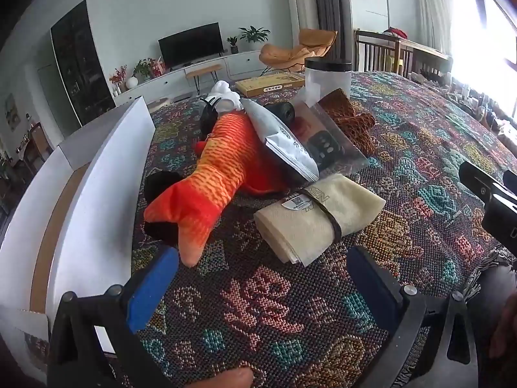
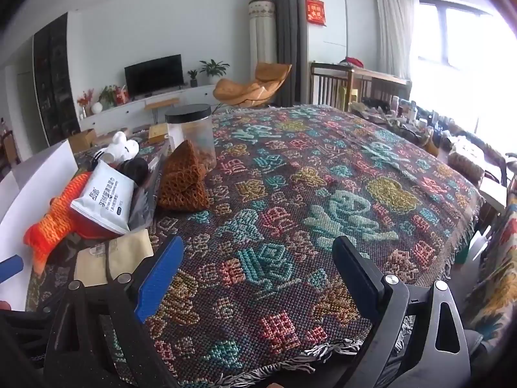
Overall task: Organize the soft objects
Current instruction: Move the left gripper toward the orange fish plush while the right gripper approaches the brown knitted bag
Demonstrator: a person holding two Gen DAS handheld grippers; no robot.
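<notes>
Both grippers, left gripper (image 1: pixel 261 286) and right gripper (image 2: pixel 258 274), spread empty; nothing sorted yet; next: pinch orange plush fish (image 1: pixel 206 181), likely into white cardboard box (image 1: pixel 106 168).

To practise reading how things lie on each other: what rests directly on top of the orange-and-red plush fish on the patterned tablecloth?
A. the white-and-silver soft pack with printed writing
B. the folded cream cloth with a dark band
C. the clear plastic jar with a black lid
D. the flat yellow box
A: the white-and-silver soft pack lies slanted across the orange-and-red plush fish, while the folded cream cloth sits beside the fish on the tablecloth.
</notes>
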